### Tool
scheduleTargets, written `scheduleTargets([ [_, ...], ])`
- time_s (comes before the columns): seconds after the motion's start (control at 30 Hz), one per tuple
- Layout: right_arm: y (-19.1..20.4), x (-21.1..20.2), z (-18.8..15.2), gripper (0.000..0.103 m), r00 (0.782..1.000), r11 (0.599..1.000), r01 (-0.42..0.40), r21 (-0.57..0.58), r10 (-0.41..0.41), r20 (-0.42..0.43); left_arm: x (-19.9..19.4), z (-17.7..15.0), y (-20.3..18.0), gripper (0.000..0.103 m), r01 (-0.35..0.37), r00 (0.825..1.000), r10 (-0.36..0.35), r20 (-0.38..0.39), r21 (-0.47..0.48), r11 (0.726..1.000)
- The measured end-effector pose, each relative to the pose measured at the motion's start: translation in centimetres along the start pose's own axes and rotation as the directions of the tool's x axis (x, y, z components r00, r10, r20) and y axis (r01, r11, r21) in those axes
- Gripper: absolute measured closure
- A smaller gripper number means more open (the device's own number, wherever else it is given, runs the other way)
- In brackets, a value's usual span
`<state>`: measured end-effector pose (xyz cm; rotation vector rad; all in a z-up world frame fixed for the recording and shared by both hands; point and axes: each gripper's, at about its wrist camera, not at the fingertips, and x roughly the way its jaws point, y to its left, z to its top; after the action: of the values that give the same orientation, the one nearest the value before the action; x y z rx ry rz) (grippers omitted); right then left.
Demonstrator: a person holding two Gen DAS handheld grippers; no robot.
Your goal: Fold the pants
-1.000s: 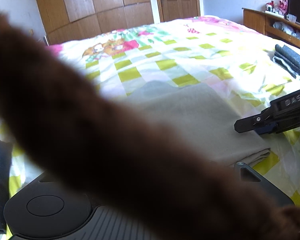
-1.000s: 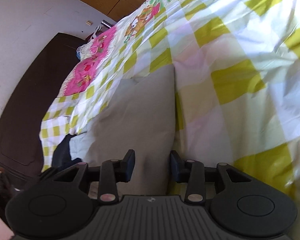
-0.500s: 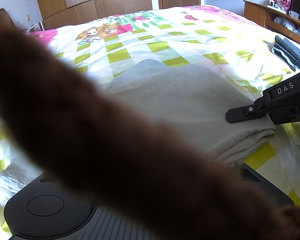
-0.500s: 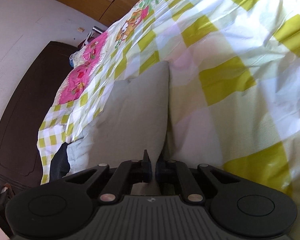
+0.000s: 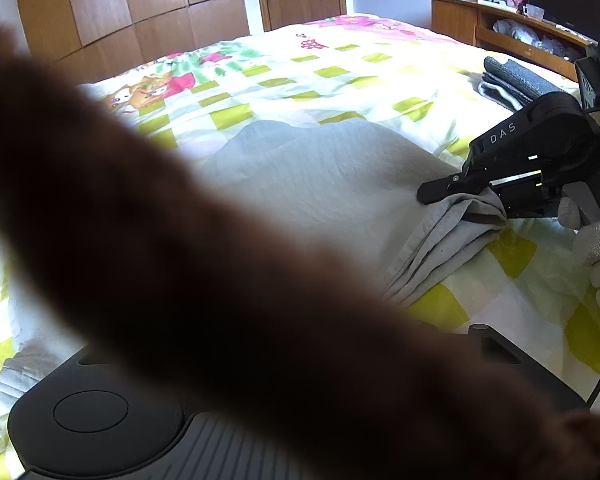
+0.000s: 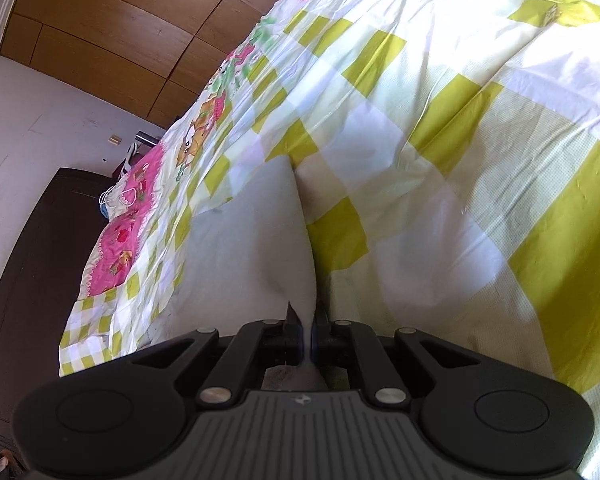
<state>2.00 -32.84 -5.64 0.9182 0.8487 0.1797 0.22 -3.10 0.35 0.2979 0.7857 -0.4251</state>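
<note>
Pants: one grey pair, already folded flat on the bed, stretching ahead of the right gripper; soft, light, floppy stuff, so probably best pinched at a layered corner, all plies together; right gripper clamped on exactly that near corner; left gripper mostly hidden behind a blurry brown sleeve, can't tell its state; one dark folded stack farther off.

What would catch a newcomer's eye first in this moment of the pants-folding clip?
A blurred brown furry shape sweeps across the left wrist view and hides most of it, including the left gripper's fingers. Beyond it, the grey pants lie folded on the yellow-checked bedspread, and the right gripper is shut on their near right corner, lifting the layered edge.
</note>
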Motion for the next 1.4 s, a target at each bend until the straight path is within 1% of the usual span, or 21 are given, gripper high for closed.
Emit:
scheduleTargets([
  [0.27,0.2,-1.3,-0.5,0.081,0.998,0.999,0.044,-0.016,-0.043,0.034,-0.1,0.6,1.6,0.032,-0.002,0.999,0.004,0.038,-0.042,0.999],
  [0.43,1.4,-2.4,-0.9,0.081,0.995,0.993,0.091,-0.074,-0.088,0.051,0.5,0.7,2.6,0.032,-0.011,0.998,0.014,0.055,-0.065,0.998],
  [0.53,2.5,-3.3,-1.1,0.081,0.993,0.991,0.101,-0.094,-0.095,0.063,1.6,0.2,3.2,0.032,-0.037,0.999,0.039,0.018,-0.076,0.996],
  [0.6,3.4,-3.9,-1.1,0.081,0.994,0.989,0.099,-0.114,-0.093,0.064,2.4,-0.5,3.7,0.032,-0.022,1.0,0.021,-0.015,-0.09,0.996],
  [0.63,4.1,-4.2,-1.2,0.081,0.994,0.986,0.101,-0.13,-0.093,0.064,2.6,-0.8,3.8,0.032,-0.015,1.0,0.014,-0.019,-0.098,0.995],
  [0.73,6.3,-4.6,-1.5,0.081,0.991,0.974,0.12,-0.195,-0.106,0.08,2.1,-1.0,3.8,0.031,-0.01,1.0,0.011,0.008,-0.099,0.995],
  [0.83,8.0,-4.6,-1.6,0.081,0.991,0.964,0.123,-0.237,-0.106,0.081,1.5,-1.0,4.3,0.032,0.002,0.999,0.002,0.038,-0.126,0.992],
  [0.87,8.5,-4.3,-1.7,0.081,0.99,0.956,0.138,-0.259,-0.122,0.076,1.3,-1.0,4.5,0.032,0.004,0.999,0.003,0.051,-0.136,0.991],
  [0.9,8.7,-4.0,-1.7,0.077,0.987,0.949,0.156,-0.274,-0.142,0.069,1.2,-0.9,4.7,0.032,0.004,0.998,0.004,0.056,-0.145,0.989],
  [0.93,8.6,-3.5,-1.8,0.077,0.985,0.944,0.173,-0.279,-0.162,0.062,1.2,-0.9,4.8,0.032,0.006,0.999,0.002,0.051,-0.151,0.988],
  [1.0,7.9,-2.6,-1.7,0.075,0.98,0.94,0.201,-0.275,-0.196,0.048,1.7,-1.1,5.0,0.032,0.02,0.999,-0.015,0.028,-0.159,0.987],
  [1.07,6.9,-1.9,-1.5,0.074,0.976,0.944,0.219,-0.245,-0.216,0.042,1.7,-1.2,4.7,0.031,0.018,1.0,-0.014,0.027,-0.146,0.989],
  [1.17,5.3,-1.1,-1.2,0.069,0.976,0.956,0.217,-0.196,-0.218,0.015,1.7,-1.3,4.6,0.031,0.023,0.999,-0.019,0.031,-0.139,0.99],
  [1.23,4.3,-1.1,-1.2,0.069,0.982,0.971,0.188,-0.145,-0.191,-0.005,1.7,-1.2,4.6,0.031,0.026,0.999,-0.021,0.034,-0.149,0.989],
  [1.27,4.1,-1.4,-1.1,0.071,0.983,0.975,0.183,-0.127,-0.184,0.002,1.8,-1.3,4.7,0.031,0.025,0.999,-0.02,0.033,-0.157,0.987],
  [1.3,4.0,-1.8,-1.1,0.079,0.984,0.977,0.176,-0.117,-0.176,0.013,1.9,-1.3,4.8,0.031,0.026,0.999,-0.021,0.028,-0.162,0.986],
  [1.4,4.9,-2.9,-0.8,0.081,0.991,0.985,0.132,-0.107,-0.129,0.039,2.1,-1.3,4.7,0.031,0.023,1.0,-0.02,0.022,-0.155,0.988],
])
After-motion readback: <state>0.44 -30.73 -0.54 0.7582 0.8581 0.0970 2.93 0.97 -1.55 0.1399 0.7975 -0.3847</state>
